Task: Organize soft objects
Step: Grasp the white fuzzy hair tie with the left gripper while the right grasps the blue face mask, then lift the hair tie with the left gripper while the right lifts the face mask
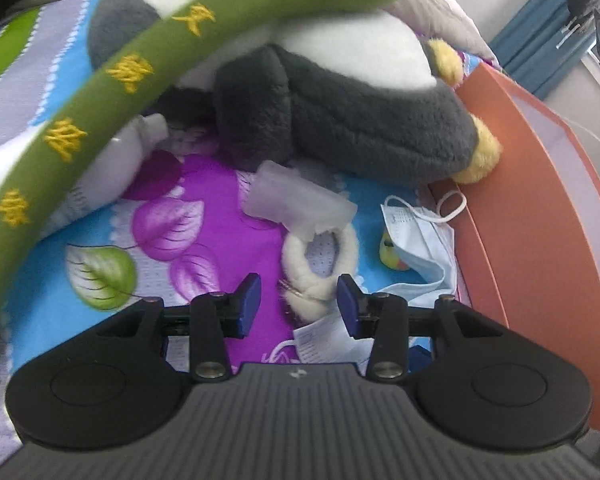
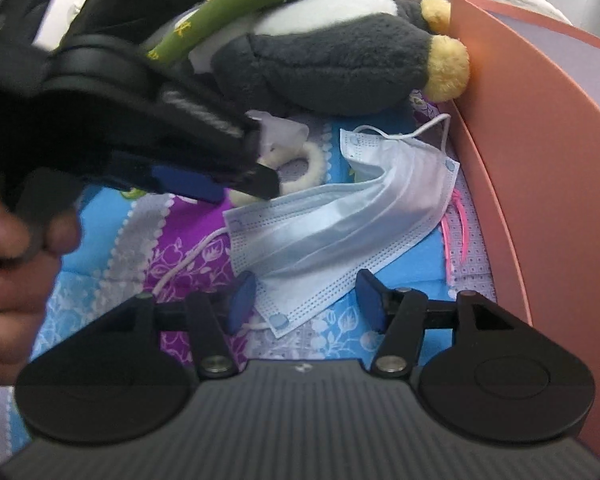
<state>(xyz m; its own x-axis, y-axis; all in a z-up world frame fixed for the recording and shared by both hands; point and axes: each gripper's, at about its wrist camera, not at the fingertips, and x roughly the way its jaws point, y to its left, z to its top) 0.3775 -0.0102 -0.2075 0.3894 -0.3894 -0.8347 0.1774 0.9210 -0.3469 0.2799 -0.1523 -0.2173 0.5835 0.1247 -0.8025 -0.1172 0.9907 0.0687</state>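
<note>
two open grippers drop toward a cluttered floral bedspread (image 1: 204, 216), each over its own soft thing.

low centre of the left view, the left gripper (image 1: 298, 304) stands open around a fluffy white ring (image 1: 320, 268), gripping nothing; low centre of the right view, the right gripper (image 2: 304, 300) straddles a corner of the pale blue face mask (image 2: 340, 216), pads not pressing. the mask looks featherlight and limp, best pinched at its pleated edge; the ring looks squashy, best taken across its band.

Right tool (image 2: 304, 300) open, blue pads either side of a pale blue pleated face mask (image 2: 340, 216) w/ white ear loops, lying on floral bedsheet (image 2: 188, 256). Left tool (image 2: 220, 180) at left, over a cream fluffy ring (image 2: 308, 168). Grey-white plush penguin (image 2: 332, 68) behind.
</note>
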